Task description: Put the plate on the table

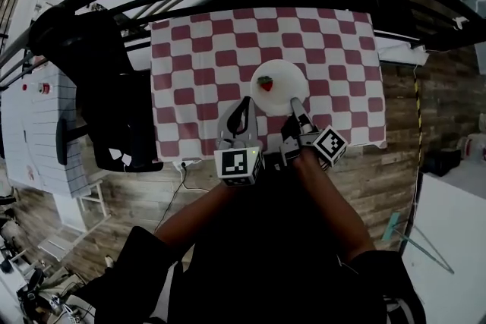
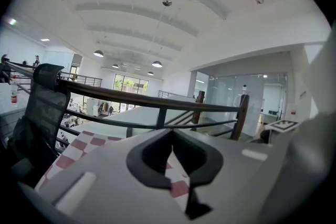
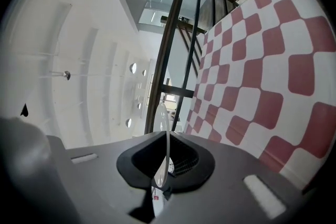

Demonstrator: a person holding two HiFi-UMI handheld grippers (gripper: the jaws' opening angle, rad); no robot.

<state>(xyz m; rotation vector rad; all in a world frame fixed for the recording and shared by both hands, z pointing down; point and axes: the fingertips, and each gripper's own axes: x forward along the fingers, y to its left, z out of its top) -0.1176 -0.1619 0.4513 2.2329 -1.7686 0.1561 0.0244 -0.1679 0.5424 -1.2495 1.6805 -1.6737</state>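
While the right claw (image 1: 295, 102) pinches it, the white plate (image 1: 283, 73) carries a strawberry (image 1: 264, 83).

Smooth, faintly glossy white plate (image 1: 285, 78); matt, soft-looking cloth of checked tablecloth (image 1: 197, 57); grained, dull wooden plank floor (image 1: 380, 171); dark, smooth railing (image 2: 157, 104) with slight sheen; black matt open-mesh chair back (image 2: 42, 107).

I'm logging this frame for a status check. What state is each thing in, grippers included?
plate: face up over the checkered cloth, held by its near rim; whether it rests on the cloth is unclear.
strawberry: lying on the plate, left of centre.
right gripper: shut on the plate's rim.
left gripper: shut, empty, beside the plate.
checkered cloth: spread flat.
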